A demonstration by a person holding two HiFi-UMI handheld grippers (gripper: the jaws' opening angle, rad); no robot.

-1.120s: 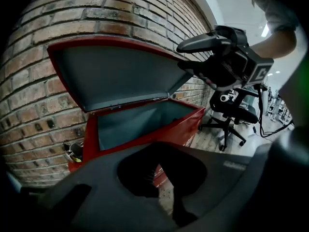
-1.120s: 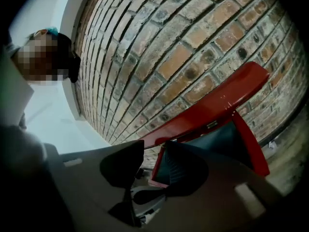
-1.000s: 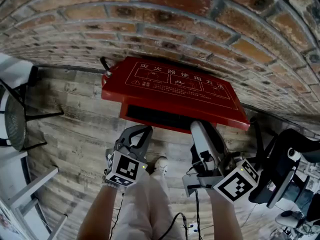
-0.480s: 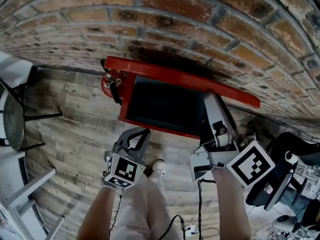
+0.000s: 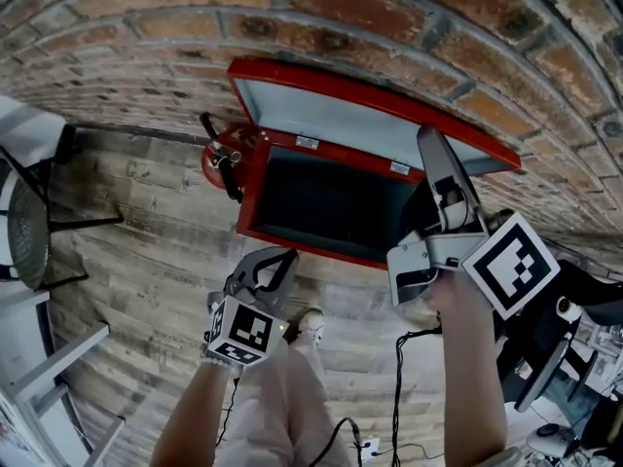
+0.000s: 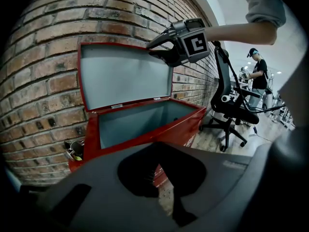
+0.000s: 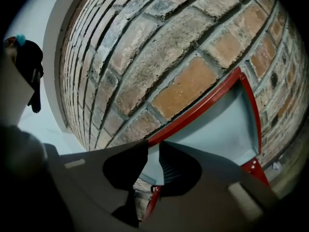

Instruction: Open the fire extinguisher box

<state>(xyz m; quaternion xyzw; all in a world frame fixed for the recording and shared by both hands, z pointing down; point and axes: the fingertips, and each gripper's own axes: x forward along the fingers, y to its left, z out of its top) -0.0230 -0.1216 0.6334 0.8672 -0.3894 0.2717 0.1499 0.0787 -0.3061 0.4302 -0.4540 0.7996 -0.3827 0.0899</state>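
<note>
The brick wall behind the fire extinguisher box is my first worry. The box sits on the floor against it, and the lid stands raised, its grey inside facing me and its free edge near the bricks. If I push further, I judge the lid or my own tool could knock the masonry and jar the grip loose.

The office chair off the box's right end leaves my right arm little room to back away. A snag there could tug the lid sideways.

A fire extinguisher lies just beside the box's left end. A dropped lid would shake the box and might set it rolling.

The right gripper is at the lid's right top corner. Its jaws have just been closing and now nip the red rim, with the rim between them. That is a thin bite on painted metal. If it slips, the lid slams down onto the open box.

The left gripper hangs in front of the box, jaws together on nothing, so it gives no backup.

The hinges at the box's back edge look small. I cannot tell whether they will hold the lid up unaided, so letting go early is the main risk.
</note>
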